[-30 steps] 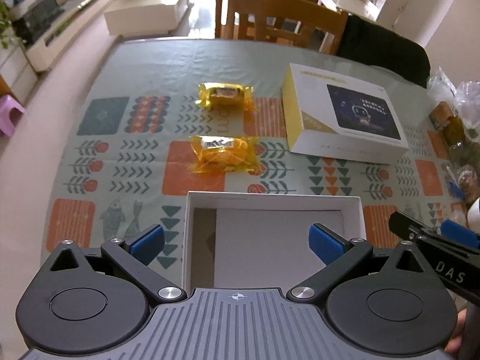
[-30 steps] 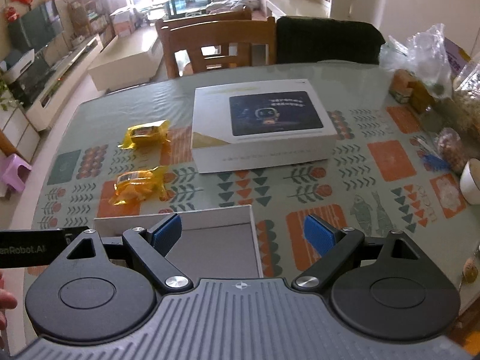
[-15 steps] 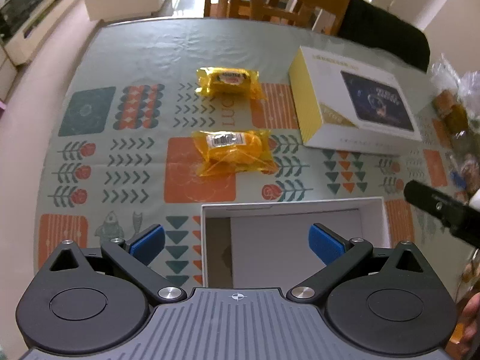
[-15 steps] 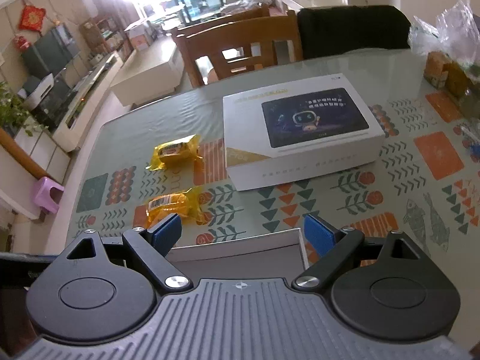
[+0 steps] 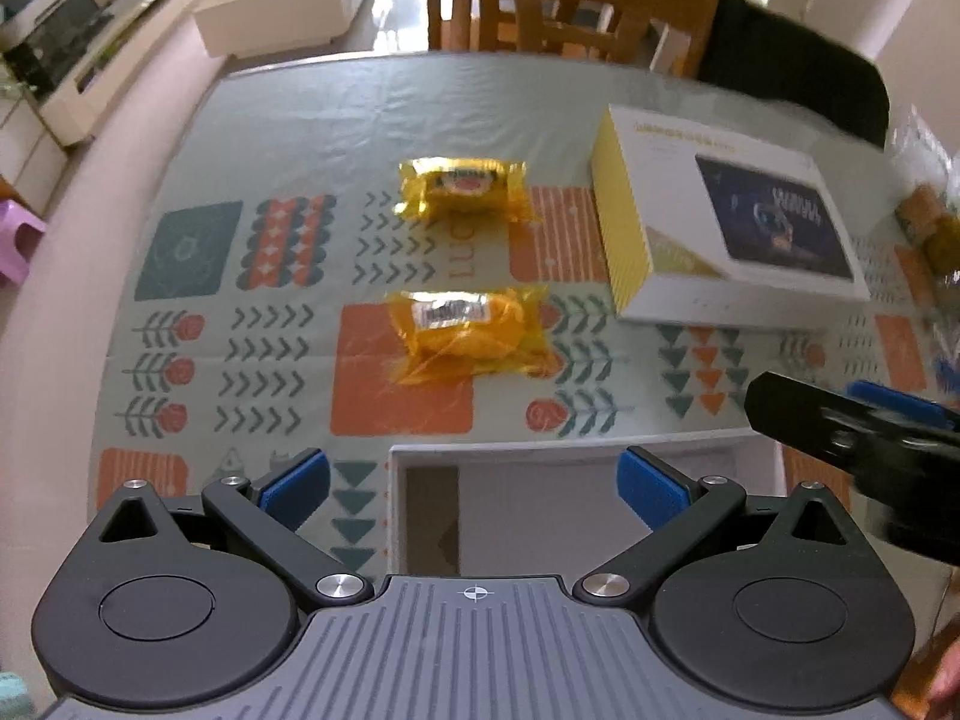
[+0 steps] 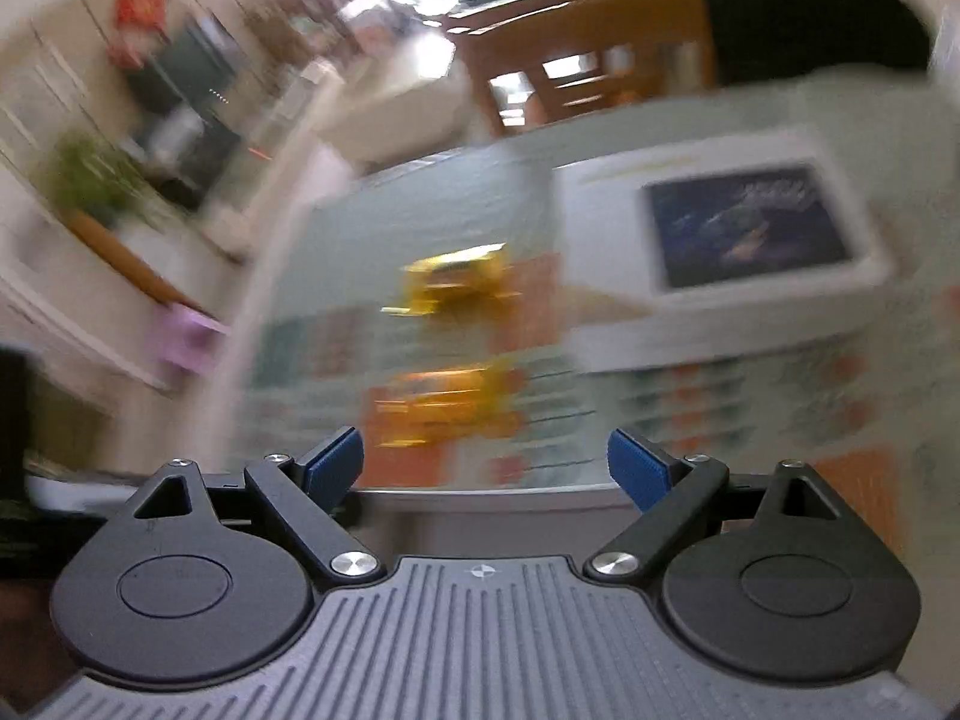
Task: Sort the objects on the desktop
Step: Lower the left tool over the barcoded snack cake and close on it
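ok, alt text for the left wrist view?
Left gripper open and empty over the near edge of an open white box, on a patterned tablecloth. Beyond lie two yellow snack packs, the near pack and far pack, and a closed white carton right; the right gripper enters from the right.

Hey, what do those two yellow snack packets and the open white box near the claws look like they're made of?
The two yellow snack packets, nearer and farther, look like thin glossy plastic film: crinkled, translucent at the edges, catching highlights. The open white box looks like matte cardboard or paperboard, with thin straight walls and a dull grey-white interior, though a coated finish cannot be ruled out.
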{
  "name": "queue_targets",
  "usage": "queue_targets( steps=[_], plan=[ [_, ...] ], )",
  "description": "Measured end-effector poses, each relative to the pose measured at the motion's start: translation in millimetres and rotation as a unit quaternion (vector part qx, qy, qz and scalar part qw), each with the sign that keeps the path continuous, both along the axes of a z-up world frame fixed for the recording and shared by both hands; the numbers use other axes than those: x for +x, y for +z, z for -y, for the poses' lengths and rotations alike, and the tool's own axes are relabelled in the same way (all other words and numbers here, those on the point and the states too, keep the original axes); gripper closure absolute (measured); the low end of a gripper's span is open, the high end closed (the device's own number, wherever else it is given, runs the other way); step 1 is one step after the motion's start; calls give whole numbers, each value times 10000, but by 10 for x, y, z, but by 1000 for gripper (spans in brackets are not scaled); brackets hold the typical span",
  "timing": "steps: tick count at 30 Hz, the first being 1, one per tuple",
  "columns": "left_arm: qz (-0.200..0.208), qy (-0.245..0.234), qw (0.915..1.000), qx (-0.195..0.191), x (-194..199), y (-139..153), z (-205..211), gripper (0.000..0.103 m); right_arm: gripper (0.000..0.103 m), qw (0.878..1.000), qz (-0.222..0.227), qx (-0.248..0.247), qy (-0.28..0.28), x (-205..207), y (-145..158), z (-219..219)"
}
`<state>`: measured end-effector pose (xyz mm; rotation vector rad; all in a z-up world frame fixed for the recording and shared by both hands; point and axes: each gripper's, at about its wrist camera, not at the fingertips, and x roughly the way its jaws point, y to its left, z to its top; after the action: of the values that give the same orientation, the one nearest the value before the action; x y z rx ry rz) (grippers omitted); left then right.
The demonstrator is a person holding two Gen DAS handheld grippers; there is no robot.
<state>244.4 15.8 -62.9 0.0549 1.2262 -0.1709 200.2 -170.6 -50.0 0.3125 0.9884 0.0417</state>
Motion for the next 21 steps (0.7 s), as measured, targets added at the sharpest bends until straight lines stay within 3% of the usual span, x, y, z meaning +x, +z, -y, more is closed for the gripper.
queue_targets(
  steps=[5, 7, 10, 15, 17, 19, 21],
  plan=[
    [-10, 142, 9999, 74, 100, -40, 48, 0, 0, 9940, 296, -1004, -310, 91, 59, 68],
    [7, 268, 9995, 140, 141, -68, 68, 0, 0, 9949, 94, -869, -497, 152, -6, 208],
    [-5, 478, 9988, 98, 217, -116, 79, 0, 0, 9966, -324, -257, -717, 229, -187, 461],
    [76, 523, 9985, 119, 378, -200, 144, 0, 0, 9820, -139, -1829, -460, 286, -184, 287],
    [131, 430, 9990, 81, 447, -241, 192, 0, 0, 9832, -59, -1807, -255, 331, -161, 260],
    [158, 446, 9987, 183, 523, -299, 253, 0, 0, 9894, -217, -1423, -192, 433, -201, 312],
    [147, 478, 9983, 286, 606, -364, 312, 0, 0, 9898, -341, -1367, -203, 531, -260, 332]
  ],
)
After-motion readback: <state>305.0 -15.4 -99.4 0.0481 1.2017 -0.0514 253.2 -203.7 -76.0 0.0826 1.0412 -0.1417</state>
